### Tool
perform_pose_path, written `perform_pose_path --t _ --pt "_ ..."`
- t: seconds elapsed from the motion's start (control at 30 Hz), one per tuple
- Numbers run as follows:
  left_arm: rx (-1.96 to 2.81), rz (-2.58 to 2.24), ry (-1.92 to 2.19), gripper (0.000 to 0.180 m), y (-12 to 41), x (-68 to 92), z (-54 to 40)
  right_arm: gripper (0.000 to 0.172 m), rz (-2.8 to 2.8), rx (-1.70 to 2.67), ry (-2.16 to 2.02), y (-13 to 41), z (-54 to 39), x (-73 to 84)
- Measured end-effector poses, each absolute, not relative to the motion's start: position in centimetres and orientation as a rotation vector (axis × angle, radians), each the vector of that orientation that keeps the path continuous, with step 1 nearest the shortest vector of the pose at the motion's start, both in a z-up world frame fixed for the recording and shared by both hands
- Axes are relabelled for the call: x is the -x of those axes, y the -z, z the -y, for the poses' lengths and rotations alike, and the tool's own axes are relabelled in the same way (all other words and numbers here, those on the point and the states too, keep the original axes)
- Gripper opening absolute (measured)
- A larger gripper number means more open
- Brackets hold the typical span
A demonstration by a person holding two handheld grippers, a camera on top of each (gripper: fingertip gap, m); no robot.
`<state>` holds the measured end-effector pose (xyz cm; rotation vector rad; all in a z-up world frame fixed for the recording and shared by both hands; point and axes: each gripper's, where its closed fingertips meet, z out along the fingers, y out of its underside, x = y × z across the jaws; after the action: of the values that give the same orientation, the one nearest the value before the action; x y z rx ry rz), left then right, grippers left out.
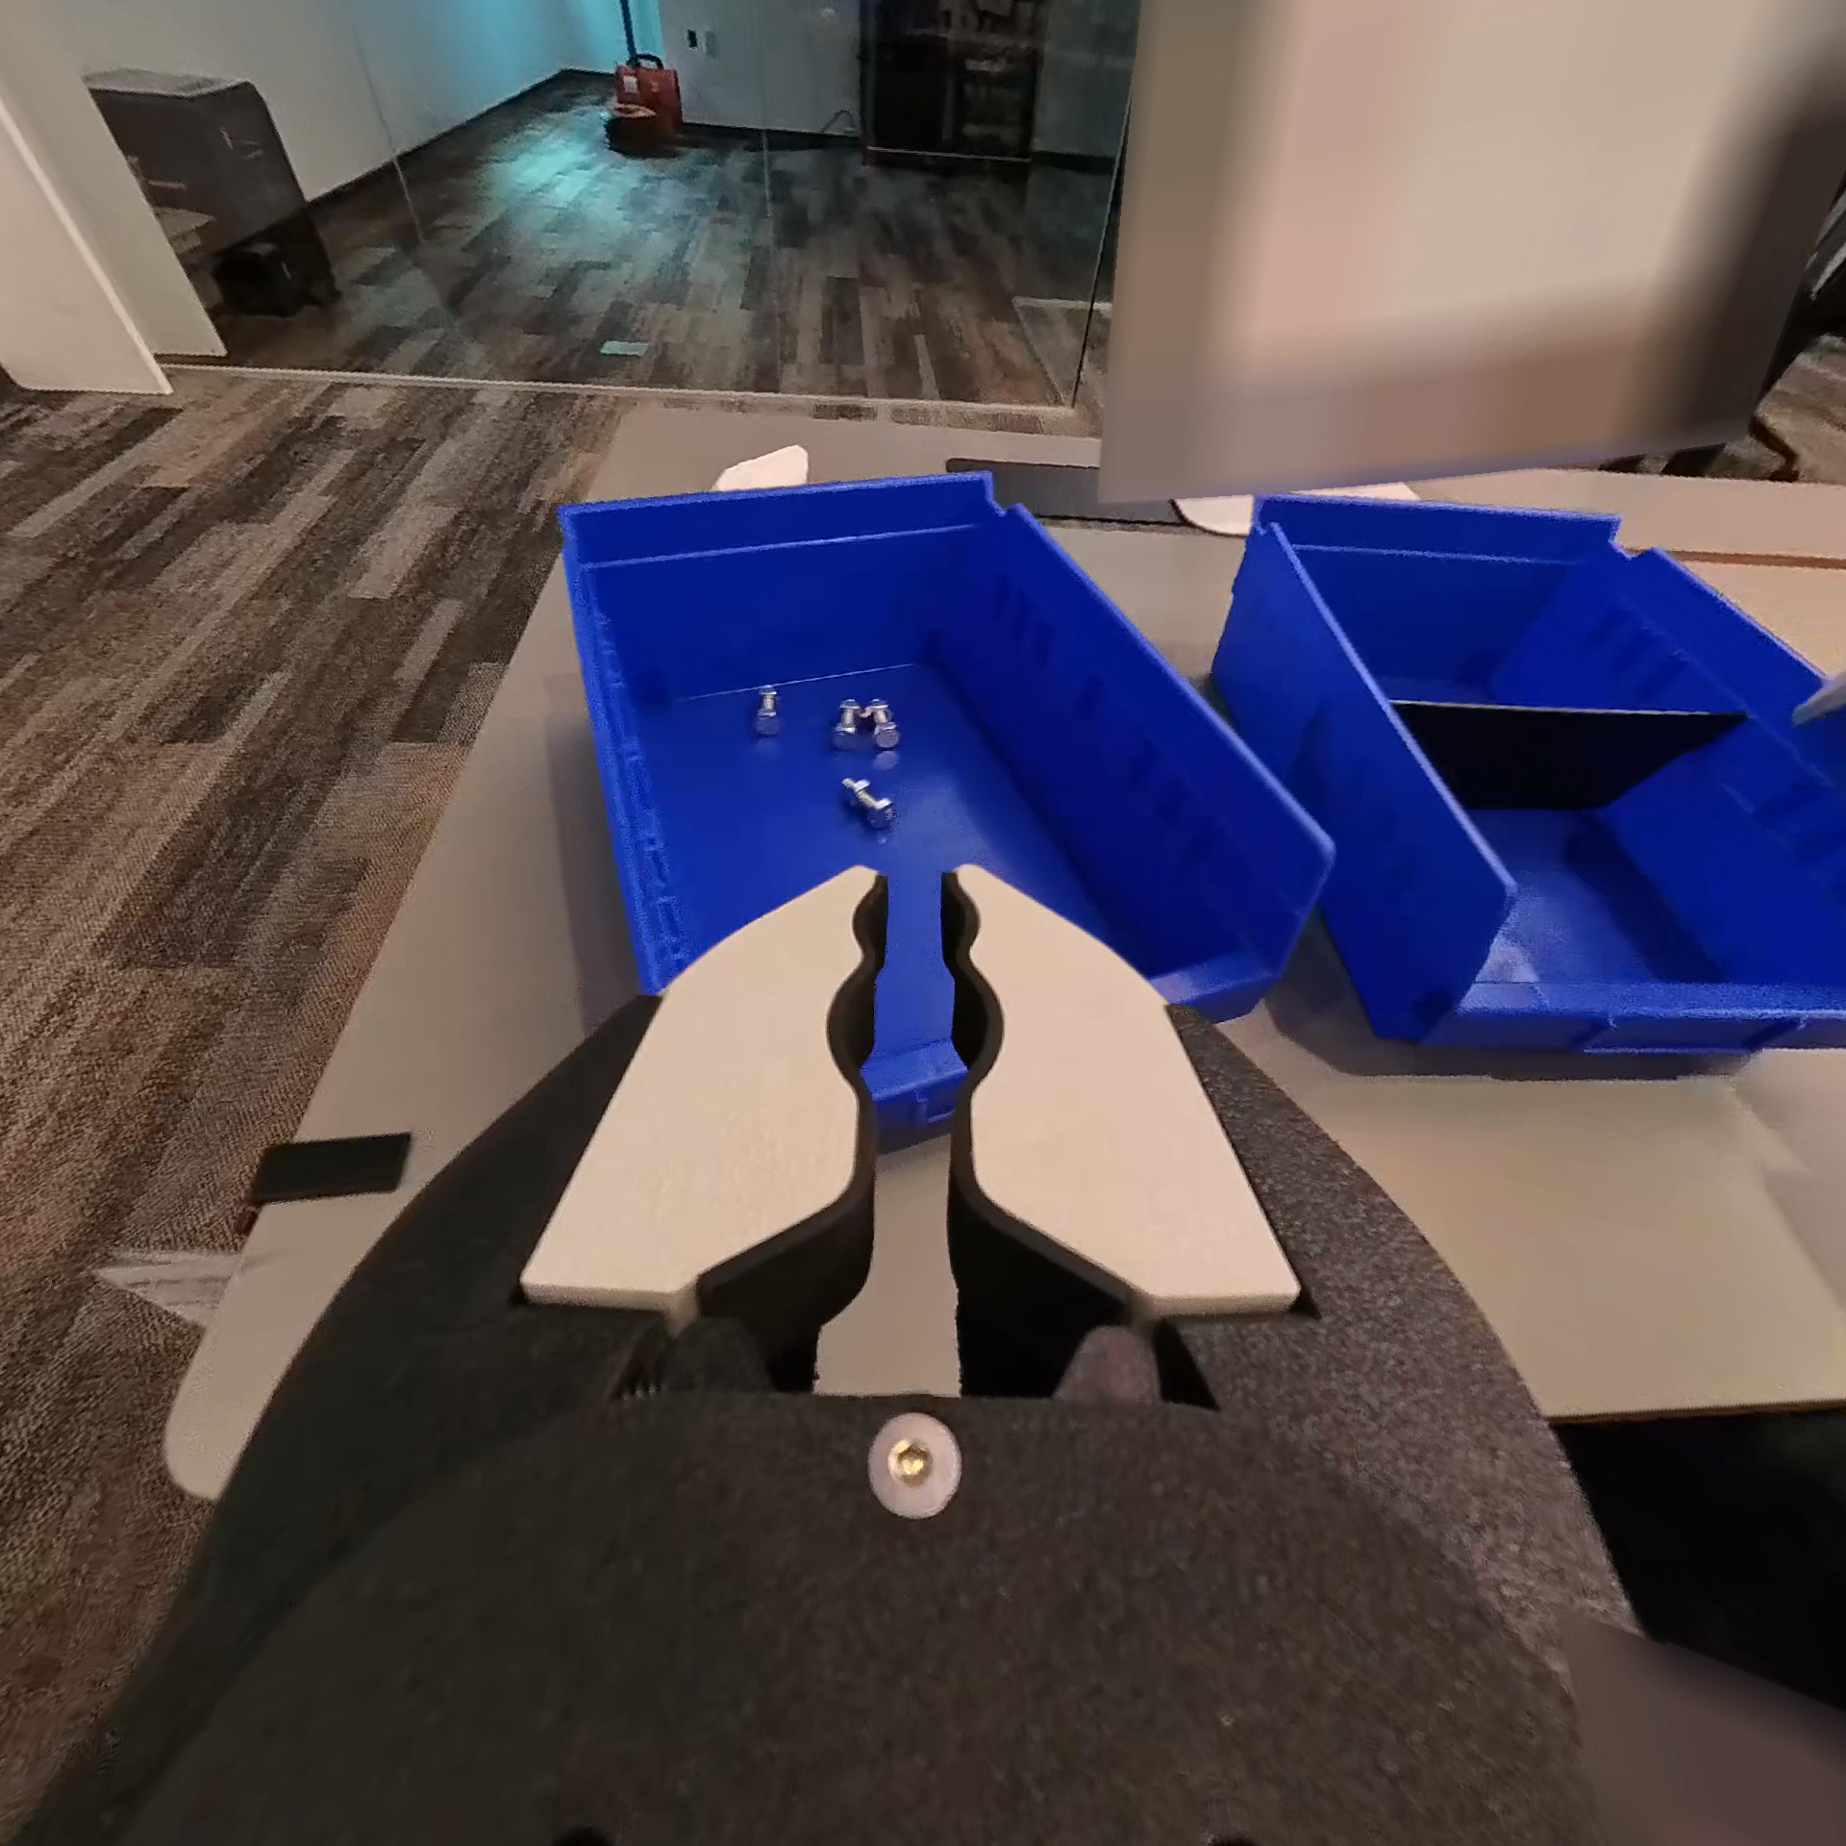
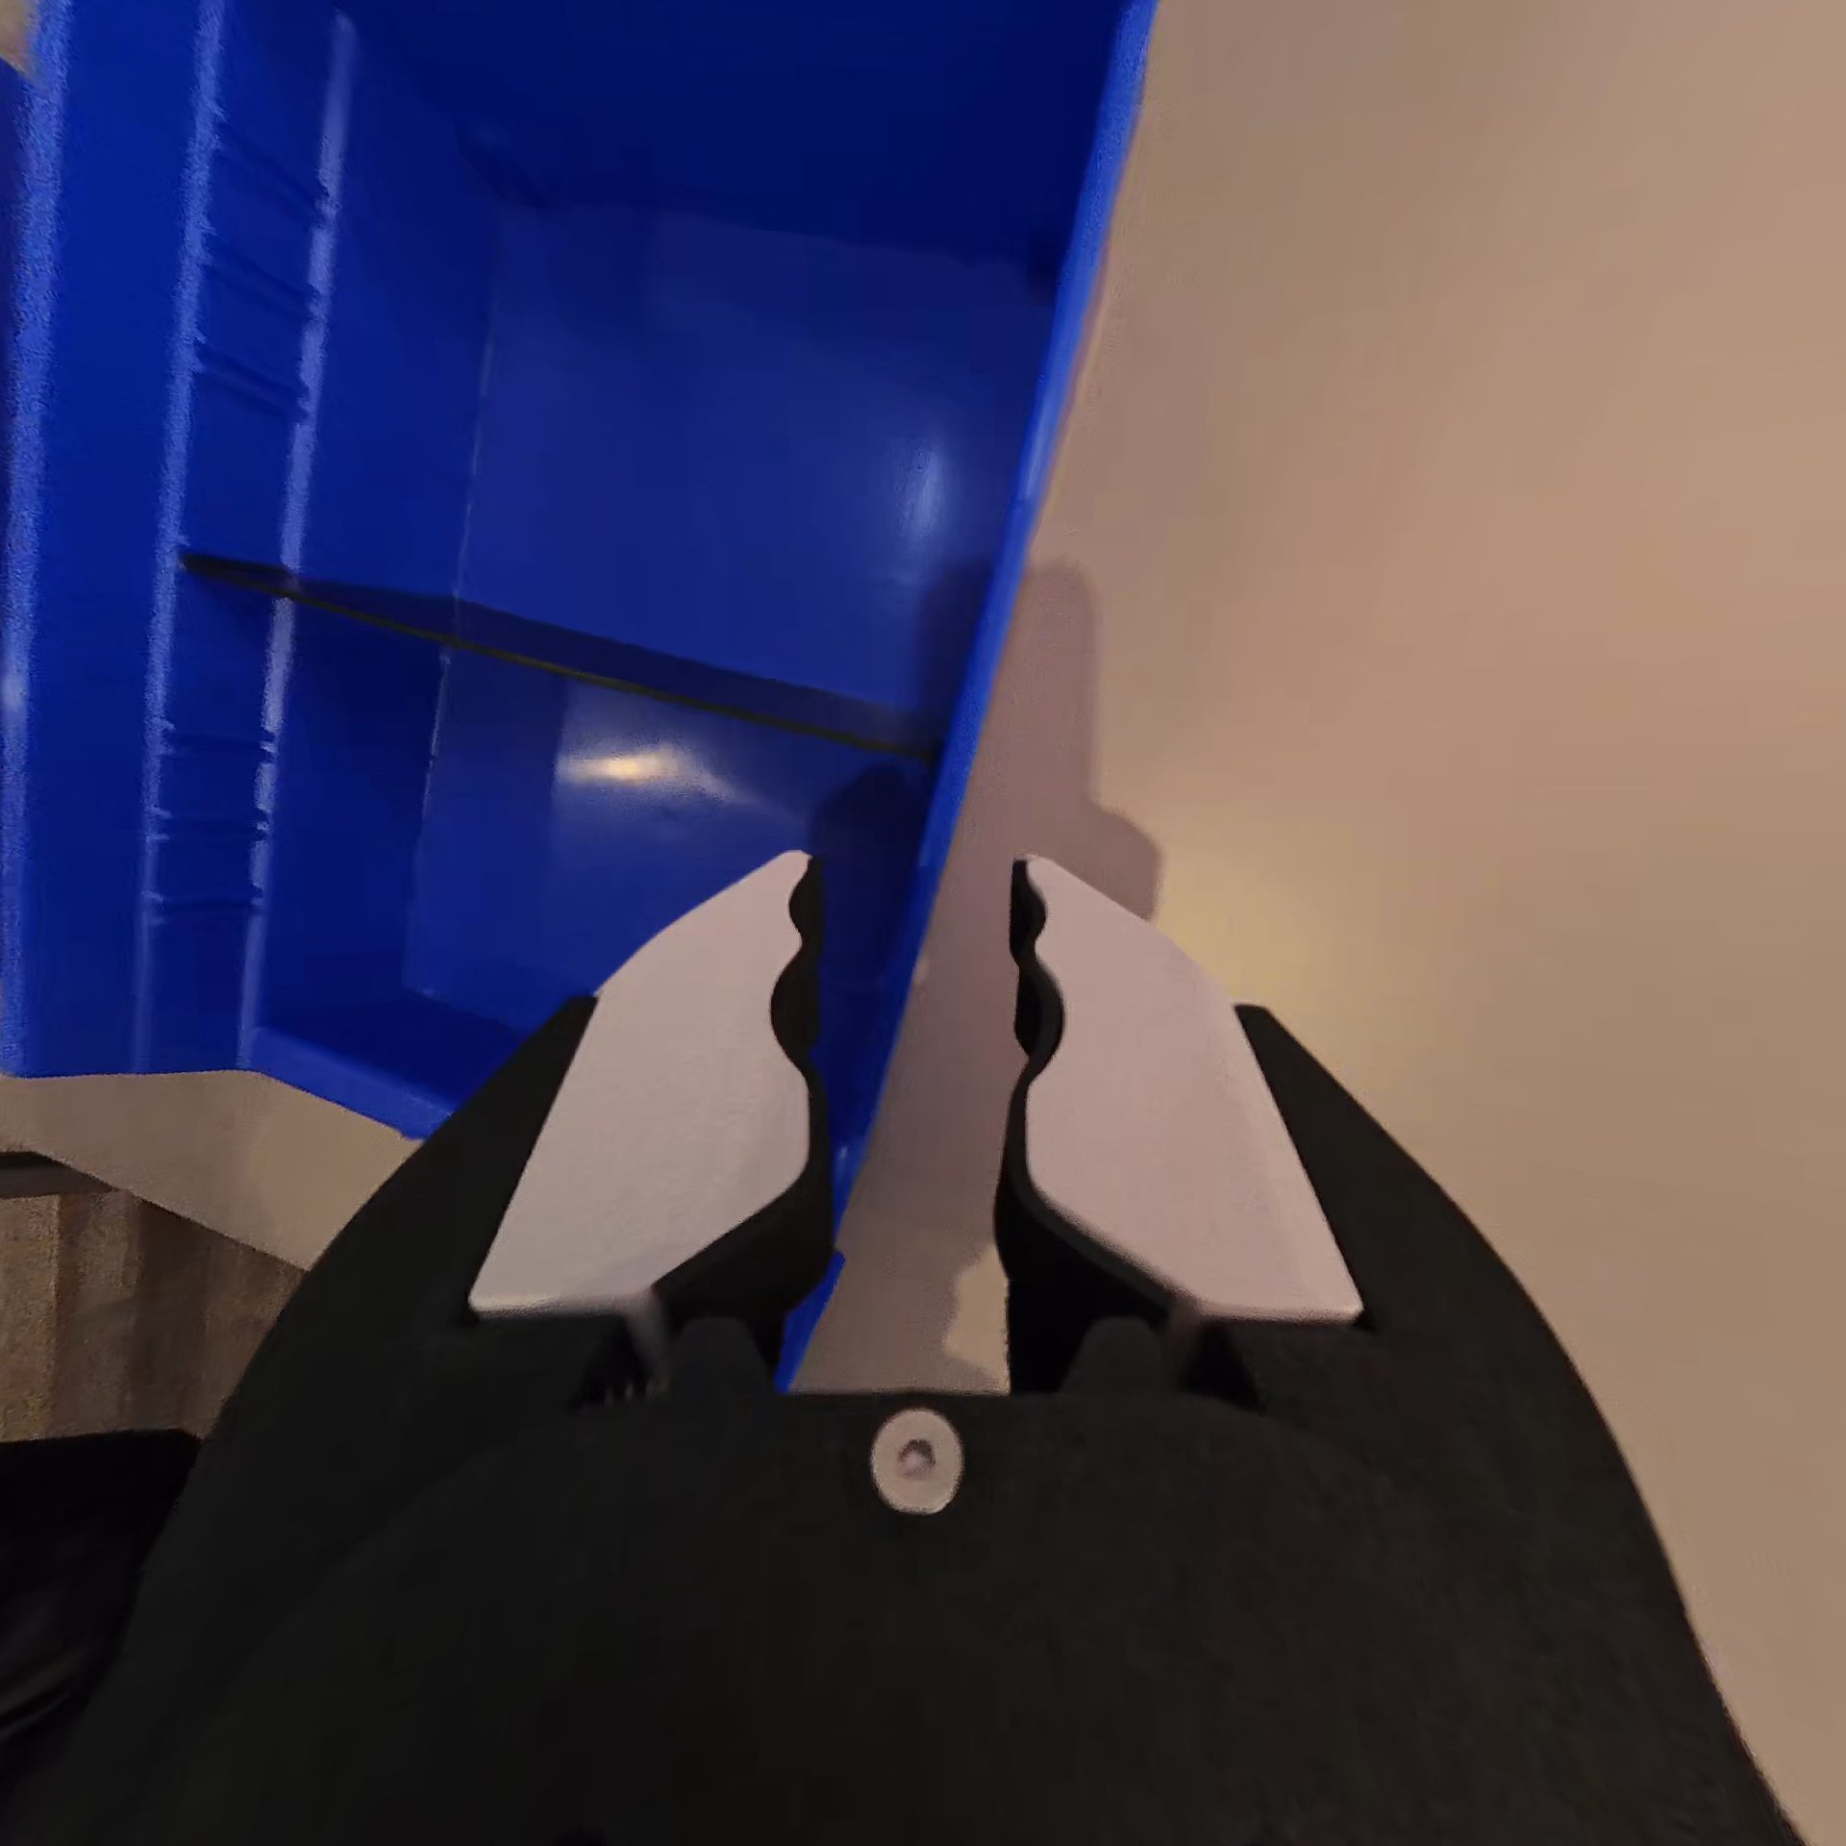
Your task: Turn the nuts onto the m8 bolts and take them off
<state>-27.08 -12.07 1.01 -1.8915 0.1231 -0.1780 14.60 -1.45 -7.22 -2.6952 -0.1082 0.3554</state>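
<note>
Here the left hand-held gripper (image 1: 914, 879) hangs slightly parted and bare, the right hand-held gripper (image 2: 914, 869) wider astride a blue bin wall (image 2: 1009, 599).

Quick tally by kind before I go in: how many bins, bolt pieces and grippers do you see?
Blue bins: 2, left bin and divided bin
Bolts with nuts, in the left bin: 4
Grippers, both open and holding nothing: 2, left gripper, right gripper
Total: 8

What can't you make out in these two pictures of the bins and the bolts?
- Left wrist view: bolts in the left bin too small to tell whether nuts are fully threaded.
- Left wrist view: divided bin cut off by the right edge; black divider hides the floor behind it.
- Right wrist view: motion blur; bin's left part cut off.
</note>
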Motion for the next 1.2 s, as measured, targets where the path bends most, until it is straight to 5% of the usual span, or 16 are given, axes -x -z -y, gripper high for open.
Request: perform_pose_path --t 0.13,0.2,0.83,1.2 --pt "1.896 -0.177 0.162 0.012 -1.9 24.5 11.0 0.027 0.162 2.746 -0.351 9.4 1.9 -14.4" --pt "1.893 -0.193 0.154 0.013 -2.4 23.4 10.5 0.007 0.186 2.756 -0.365 9.4 1.9 -14.1" --pt "2.231 -0.358 -0.069 0.041 5.7 12.4 3.0 0.003 0.1 2.844 -0.253 9.7 5.3 -31.1" --pt "2.262 -0.361 -0.159 0.014 7.6 13.3 2.5 0.003 -0.074 2.848 -0.21 9.9 9.2 -44.4"
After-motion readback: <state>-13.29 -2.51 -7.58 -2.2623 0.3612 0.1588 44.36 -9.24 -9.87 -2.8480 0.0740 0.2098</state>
